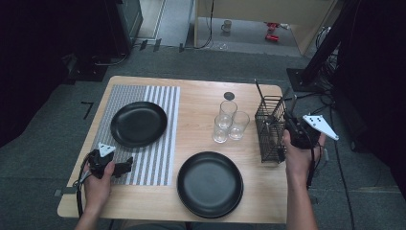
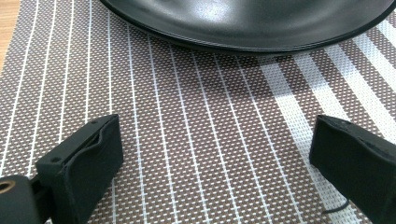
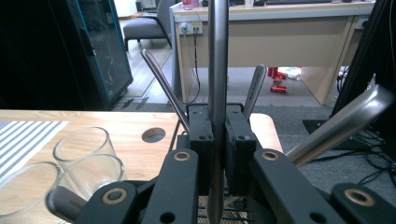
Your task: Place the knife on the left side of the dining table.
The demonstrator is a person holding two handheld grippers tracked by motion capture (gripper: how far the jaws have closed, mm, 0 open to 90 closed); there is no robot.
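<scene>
The high view looks down over the whole surface (image 1: 196, 96); each gripper view sits close, sharing its striped placemat (image 2: 196, 140).

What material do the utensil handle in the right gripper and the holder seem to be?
Utensil handle: probably polished steel, grey with a smooth sheen, clamped by the right gripper. Holder: apparently dark wire mesh, since the table shows through its walls.

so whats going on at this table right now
A person is working with a gripper in each hand. The right gripper is shut on an upright metal utensil handle at the black wire caddy. The left gripper sits open over the striped placemat, near a black plate. Three glasses stand mid-table.
</scene>
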